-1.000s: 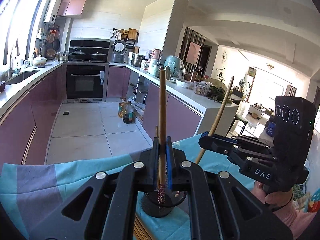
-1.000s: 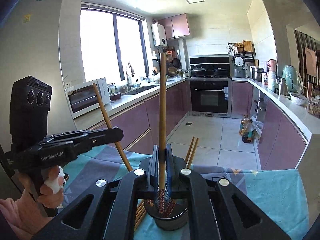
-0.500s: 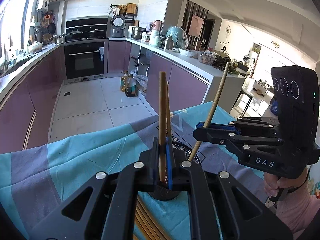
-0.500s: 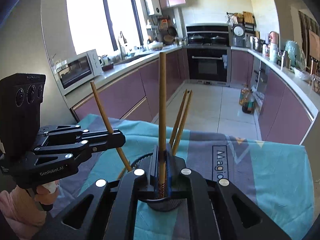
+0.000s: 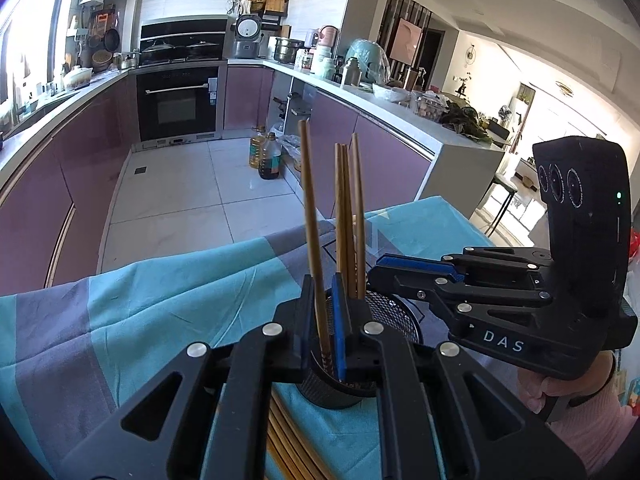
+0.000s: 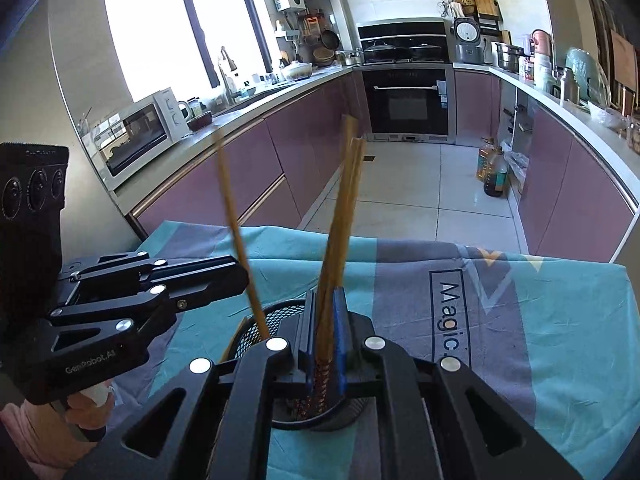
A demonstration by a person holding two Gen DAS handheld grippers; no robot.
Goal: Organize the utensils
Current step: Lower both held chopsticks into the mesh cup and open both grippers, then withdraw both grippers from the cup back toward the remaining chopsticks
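Observation:
A black mesh holder (image 5: 394, 316) stands on the blue and grey cloth (image 5: 140, 300), with brown chopsticks (image 5: 346, 220) upright in it. My left gripper (image 5: 323, 280) is just above the holder's rim and its jaws are opening. One chopstick (image 5: 312, 220) stands tilted and loose in the gap, its patterned end down in the holder. My right gripper (image 6: 323, 292) is over the same holder (image 6: 256, 328), jaws also opening. A blurred chopstick (image 6: 340, 220) leans between them with no pad pressing on it. Each gripper shows in the other's view: right gripper (image 5: 380, 272), left gripper (image 6: 240, 276).
Several loose chopsticks (image 5: 288, 440) lie on the cloth below my left gripper. The table's far edge (image 6: 400, 240) drops to a tiled kitchen floor. A person's hands hold both handles. Purple cabinets, an oven and oil bottles stand far behind.
Both grippers have sunk and tipped down toward the holder, lowering their chopsticks into it. The jaws have parted slightly, and both chopsticks now lean loose instead of standing straight in a tight grip.

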